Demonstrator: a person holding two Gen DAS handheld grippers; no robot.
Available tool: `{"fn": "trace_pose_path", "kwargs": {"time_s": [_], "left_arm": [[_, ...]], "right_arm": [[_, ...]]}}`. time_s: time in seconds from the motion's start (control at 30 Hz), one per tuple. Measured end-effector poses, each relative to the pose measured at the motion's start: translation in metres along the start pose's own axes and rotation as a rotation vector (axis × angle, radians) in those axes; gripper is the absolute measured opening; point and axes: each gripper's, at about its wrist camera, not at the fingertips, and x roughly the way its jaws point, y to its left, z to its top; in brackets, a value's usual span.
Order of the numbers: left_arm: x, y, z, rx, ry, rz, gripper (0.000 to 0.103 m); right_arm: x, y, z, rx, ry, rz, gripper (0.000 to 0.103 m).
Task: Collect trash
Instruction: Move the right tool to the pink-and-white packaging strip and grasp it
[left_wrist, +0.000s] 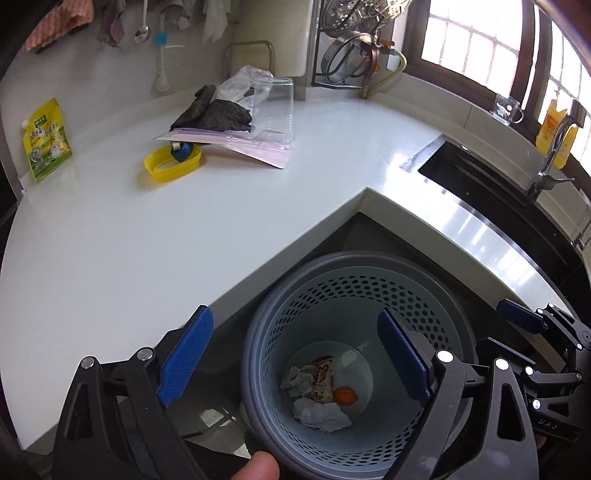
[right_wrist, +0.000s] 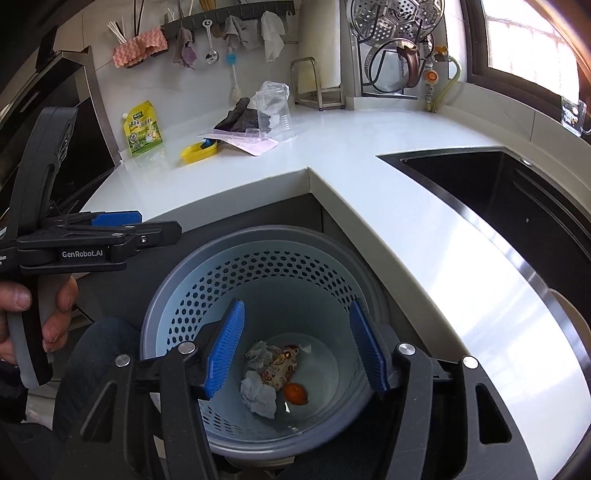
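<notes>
Grey-blue perforated bin (right_wrist: 258, 288), on the floor below both pairs of jaws: holds two crumpled tissues (right_wrist: 258, 397), one snack wrapper (right_wrist: 279, 367), one small orange fruit (right_wrist: 295, 393), all on the bottom. Left gripper (left_wrist: 295, 354): jaws released wide, nothing between them, above the bin mouth. Right gripper (right_wrist: 295, 347): jaws parted, empty, framing the trash. White counter (left_wrist: 147, 240) beyond the jaws: yellow dish (left_wrist: 173, 163), dark cloth (left_wrist: 218, 114), clear plastic bags (left_wrist: 269, 110), green pouch (left_wrist: 47, 140). Sink (right_wrist: 498, 192) to the right, partly cut off. Wrapper print unreadable.
</notes>
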Motion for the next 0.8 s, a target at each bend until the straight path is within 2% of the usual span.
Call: {"fn": "trace_pose_path", "kwargs": {"time_s": [0.27, 0.4, 0.63, 0.8], "left_arm": [[0.001, 0.053, 0.03, -0.079, -0.039, 0.082, 0.09], [0.003, 0.079, 0.044, -0.126, -0.058, 0.098, 0.09], [0.016, 0.114, 0.052, -0.178, -0.045, 0.103, 0.09], [0.028, 0.132, 0.056, -0.192, -0.029, 0.102, 0.09]], "right_arm": [[0.019, 0.033, 0.068, -0.146, -0.09, 0.007, 0.06], [0.045, 0.048, 0.109, -0.228, -0.101, 0.016, 0.06], [0.115, 0.084, 0.171, -0.387, -0.074, -0.003, 0.06], [0.167, 0.107, 0.196, -0.48, -0.035, -0.021, 0.06]]}}
